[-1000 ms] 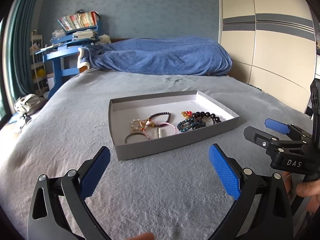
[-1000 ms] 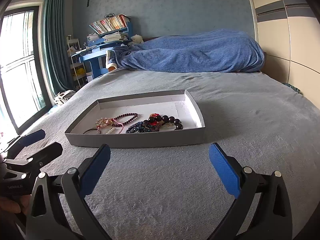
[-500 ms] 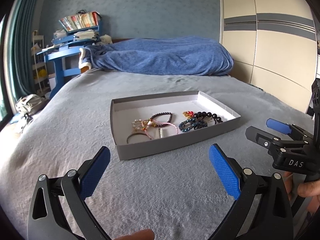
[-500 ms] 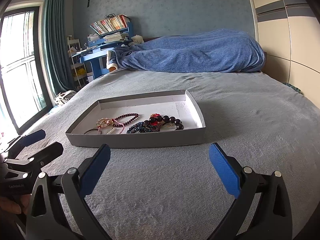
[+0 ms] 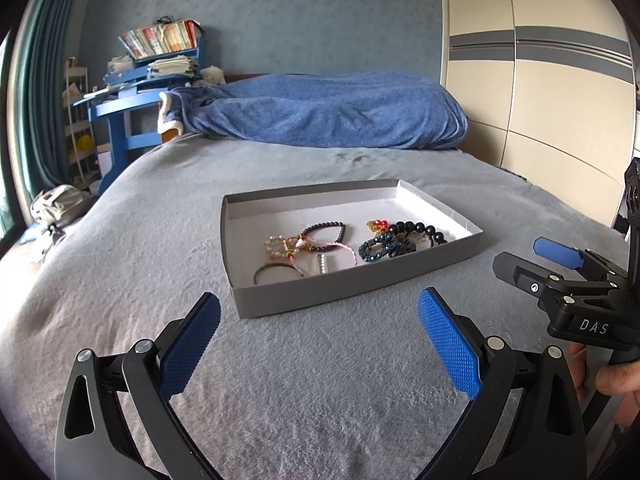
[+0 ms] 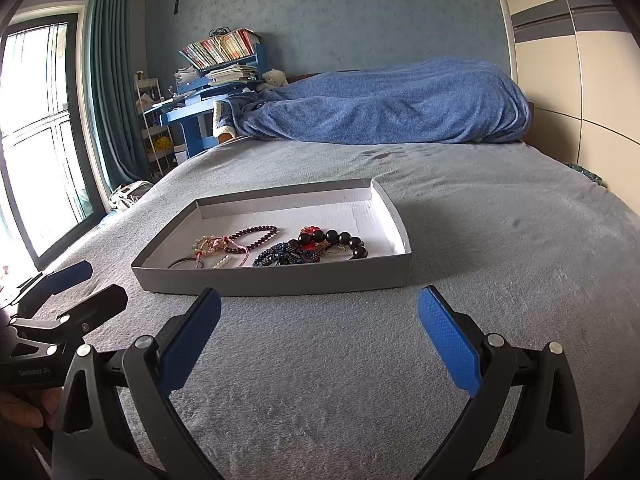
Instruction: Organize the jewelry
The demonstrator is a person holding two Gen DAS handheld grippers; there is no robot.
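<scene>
Bracelets heaped in a shallow grey cardboard tray (image 5: 344,292) on the grey bedspread (image 6: 500,240).

Black-bead bracelet (image 6: 340,238), blue-bead bracelet (image 5: 386,247) and dark red bracelet (image 6: 256,236) lie ahead at 12 o'clock, well beyond both spread-wide, empty grippers: left gripper (image 5: 318,340) and right gripper (image 6: 318,340), resting short of the tray's near wall.
</scene>
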